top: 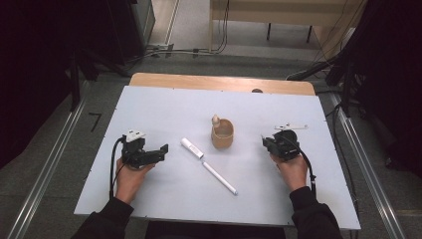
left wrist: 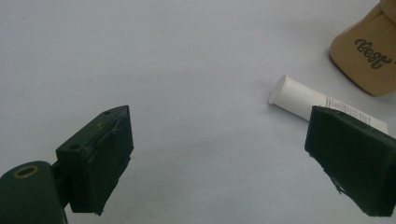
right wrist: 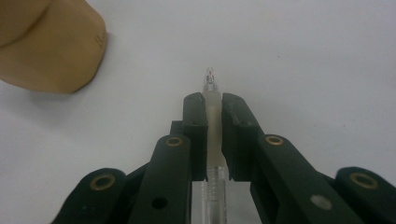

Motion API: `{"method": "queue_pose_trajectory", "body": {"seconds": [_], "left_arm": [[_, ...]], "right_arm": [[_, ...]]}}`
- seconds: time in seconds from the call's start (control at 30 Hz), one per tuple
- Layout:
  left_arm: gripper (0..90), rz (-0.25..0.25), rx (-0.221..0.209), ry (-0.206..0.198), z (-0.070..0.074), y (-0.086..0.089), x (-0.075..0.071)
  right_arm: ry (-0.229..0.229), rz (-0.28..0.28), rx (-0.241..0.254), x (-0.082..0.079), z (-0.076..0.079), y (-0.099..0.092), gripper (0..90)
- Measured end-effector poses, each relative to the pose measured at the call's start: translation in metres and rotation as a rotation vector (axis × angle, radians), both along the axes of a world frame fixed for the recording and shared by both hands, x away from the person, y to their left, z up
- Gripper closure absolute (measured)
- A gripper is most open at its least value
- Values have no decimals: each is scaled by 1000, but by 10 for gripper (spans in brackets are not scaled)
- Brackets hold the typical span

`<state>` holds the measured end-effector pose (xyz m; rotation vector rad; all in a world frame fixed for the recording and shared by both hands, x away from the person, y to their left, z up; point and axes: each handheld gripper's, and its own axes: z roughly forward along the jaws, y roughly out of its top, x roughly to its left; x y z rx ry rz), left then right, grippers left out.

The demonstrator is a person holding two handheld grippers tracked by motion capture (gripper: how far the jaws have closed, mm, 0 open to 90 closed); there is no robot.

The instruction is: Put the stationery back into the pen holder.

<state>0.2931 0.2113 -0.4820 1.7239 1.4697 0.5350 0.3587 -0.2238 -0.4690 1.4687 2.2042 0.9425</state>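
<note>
A tan cup stands mid-board with a small knob at its rim. To its left lies a short white tube, and nearer me a thin white pen. My left gripper rests at the left, pointing right, open with nothing between its pads. From the left gripper view the tube lies just past the right-hand jaw and the cup is at the upper right. My right gripper is shut on a thin translucent pen-like piece, whose small clear tip sticks out past the jaws. That gripper sits right of the cup.
Everything lies on a white board laid over a wooden table. Metal rails run along the floor on both sides, and cables lie beyond the far edge. The cup is up and to the left in the right gripper view.
</note>
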Motion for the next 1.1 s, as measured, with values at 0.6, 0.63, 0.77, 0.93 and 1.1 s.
{"method": "queue_pose_trajectory", "body": {"seconds": [0.6, 0.63, 0.77, 0.93, 1.1], "left_arm": [[77, 1, 0, 0, 0, 0, 0], [78, 2, 1, 0, 0, 0, 0], [77, 0, 1, 1, 0, 0, 0], [77, -2, 1, 2, 0, 0, 0], [77, 1, 0, 1, 0, 1, 0]], "right_arm": [[-43, 72, 55, -8, 19, 21, 792], [-44, 75, 56, -8, 20, 22, 792], [-53, 83, 60, -8, 23, 25, 792], [-62, 94, 71, -8, 27, 30, 792], [-76, 99, 78, -7, 30, 35, 792]]}}
